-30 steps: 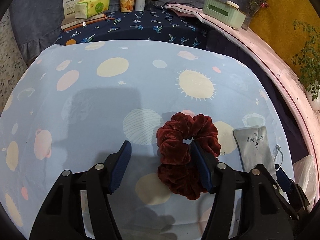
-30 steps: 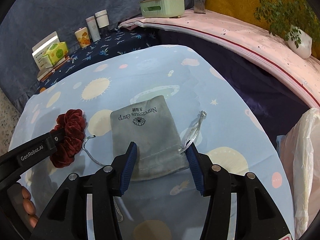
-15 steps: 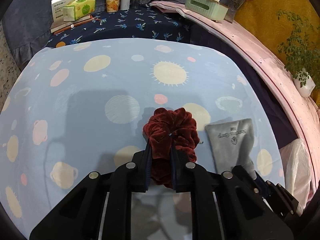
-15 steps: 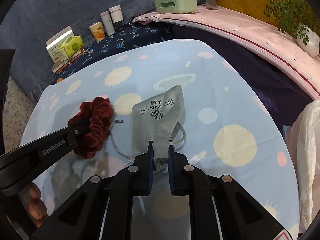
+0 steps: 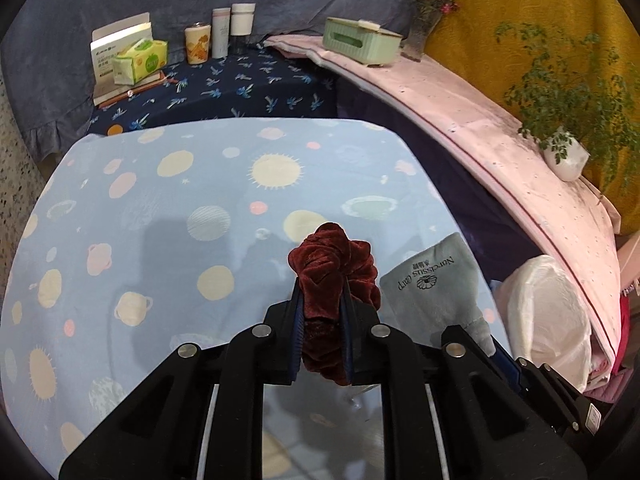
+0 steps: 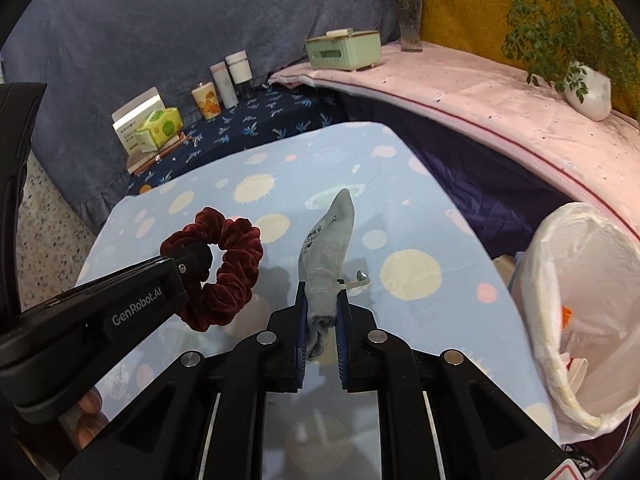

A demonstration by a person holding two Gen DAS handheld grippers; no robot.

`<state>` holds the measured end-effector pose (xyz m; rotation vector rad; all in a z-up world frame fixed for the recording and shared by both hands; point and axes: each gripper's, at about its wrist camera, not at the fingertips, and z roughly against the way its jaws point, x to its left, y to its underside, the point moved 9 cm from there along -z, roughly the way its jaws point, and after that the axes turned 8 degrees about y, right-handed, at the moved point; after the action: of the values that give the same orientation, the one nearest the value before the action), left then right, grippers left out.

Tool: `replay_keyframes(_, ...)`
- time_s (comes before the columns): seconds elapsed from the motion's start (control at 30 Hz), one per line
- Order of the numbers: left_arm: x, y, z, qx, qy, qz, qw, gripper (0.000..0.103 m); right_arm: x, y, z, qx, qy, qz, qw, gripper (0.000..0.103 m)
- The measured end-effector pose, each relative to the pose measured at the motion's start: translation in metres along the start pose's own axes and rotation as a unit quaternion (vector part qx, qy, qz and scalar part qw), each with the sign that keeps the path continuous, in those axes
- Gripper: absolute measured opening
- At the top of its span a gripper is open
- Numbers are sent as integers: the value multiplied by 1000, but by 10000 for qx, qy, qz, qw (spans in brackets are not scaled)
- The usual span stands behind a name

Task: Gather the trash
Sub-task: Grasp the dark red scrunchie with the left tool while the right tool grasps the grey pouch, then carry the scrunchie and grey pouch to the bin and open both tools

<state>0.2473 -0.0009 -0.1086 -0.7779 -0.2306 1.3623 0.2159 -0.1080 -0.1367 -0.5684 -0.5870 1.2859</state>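
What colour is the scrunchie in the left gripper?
Dark red velvet scrunchie, clearest in the right wrist view.

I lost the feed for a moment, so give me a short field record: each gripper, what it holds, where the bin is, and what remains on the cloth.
left gripper: shut on the dark red scrunchie, lifted off the cloth
right gripper: shut on the grey drawstring pouch, which is also raised
trash bin: white-bagged, open, beside the table's right edge
blue planet-print cloth: no other loose items seen on it
likely next: carry both to the bin
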Motion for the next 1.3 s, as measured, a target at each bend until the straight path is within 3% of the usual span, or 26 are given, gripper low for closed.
replay_keyframes(0.57, -122, 11, 39, -201, 470, -825, 9953, 15, -99, -16, 79, -668, 278, -750, 9946, 12)
replay_keyframes(0.83, -185, 21, 38, -183, 701, -1296, 9889, 15, -160, -13, 98, -830, 534, -1158, 9884, 12)
replay_keyframes(1.3, -260, 47, 13, 103, 974, -1914, 9766, 15, -261, 13, 106, -791, 935, -1951, 9731, 12)
